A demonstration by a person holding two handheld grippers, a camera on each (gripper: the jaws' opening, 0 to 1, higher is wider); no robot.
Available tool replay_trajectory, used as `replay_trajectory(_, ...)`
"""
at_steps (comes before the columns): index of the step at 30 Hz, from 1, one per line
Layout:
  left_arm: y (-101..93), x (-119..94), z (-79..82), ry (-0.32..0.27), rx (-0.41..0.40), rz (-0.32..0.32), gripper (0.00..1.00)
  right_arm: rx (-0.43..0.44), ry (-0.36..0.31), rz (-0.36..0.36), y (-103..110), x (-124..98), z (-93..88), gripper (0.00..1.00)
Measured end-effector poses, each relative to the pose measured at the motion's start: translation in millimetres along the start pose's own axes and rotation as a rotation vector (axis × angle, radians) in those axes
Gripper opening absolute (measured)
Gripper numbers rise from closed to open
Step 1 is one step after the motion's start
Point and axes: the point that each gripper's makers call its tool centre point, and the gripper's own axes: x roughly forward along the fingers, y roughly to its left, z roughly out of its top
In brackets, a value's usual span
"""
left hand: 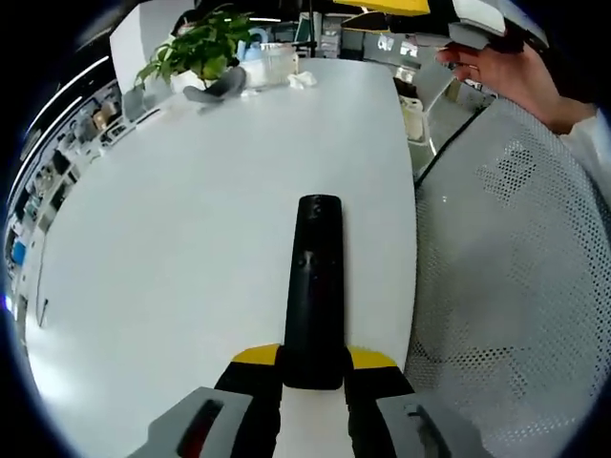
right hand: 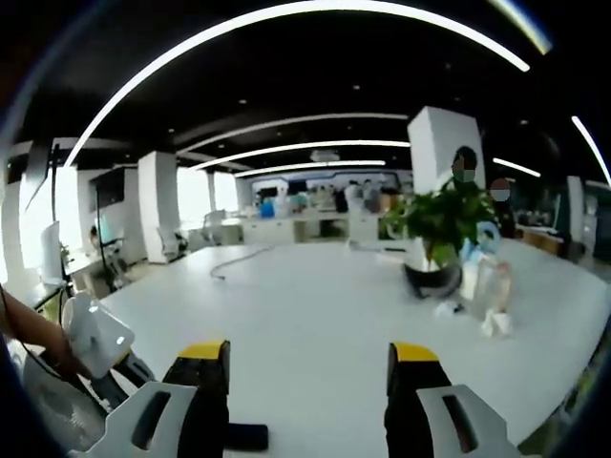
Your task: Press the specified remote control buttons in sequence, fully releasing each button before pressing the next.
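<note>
A long black remote [left hand: 316, 286] lies lengthwise between the yellow-tipped jaws of my left gripper [left hand: 315, 361], which is shut on its near end, just over the white table [left hand: 191, 248]. Small buttons show on its upper face. At the top right, a hand [left hand: 506, 72] holds my right gripper [left hand: 458, 27] high above the table's far side. In the right gripper view, my right gripper [right hand: 310, 367] is open with nothing between its fingers, facing across the table. The remote's dark end [right hand: 244, 437] shows low between the jaws, beside the left gripper [right hand: 100, 343].
A potted plant [left hand: 200, 52] [right hand: 439, 224] stands at the table's far end with clear cups and crumpled paper [right hand: 485, 291] beside it. A white mesh chair [left hand: 516, 286] sits along the table's right edge. A cable [right hand: 234, 260] lies further off.
</note>
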Motion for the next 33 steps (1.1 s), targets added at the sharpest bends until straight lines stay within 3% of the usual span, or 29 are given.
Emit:
replay_trajectory(15, 19.7, 2, 4.3, 0.038, -0.068, -0.010, 0.24, 0.017, -0.005, -0.028, -8, -2, -0.1, 0.63)
replay_trajectory(23, 32.5, 4, 5.6, 0.086, -0.017, 0.015, 0.24, 0.021, -0.010, -0.034, -10, -2, 1.0, 0.63)
replay_trajectory(27, 35.4, 5, 7.1, 0.125, -0.013, 0.007, 0.24, 0.030, -0.010, -0.040, -11, -2, 0.8, 0.62)
replay_trajectory(33, 43.8, 5, 7.8, 0.133, -0.028, 0.011, 0.24, 0.029, -0.005, -0.037, -11, -1, 0.0, 0.62)
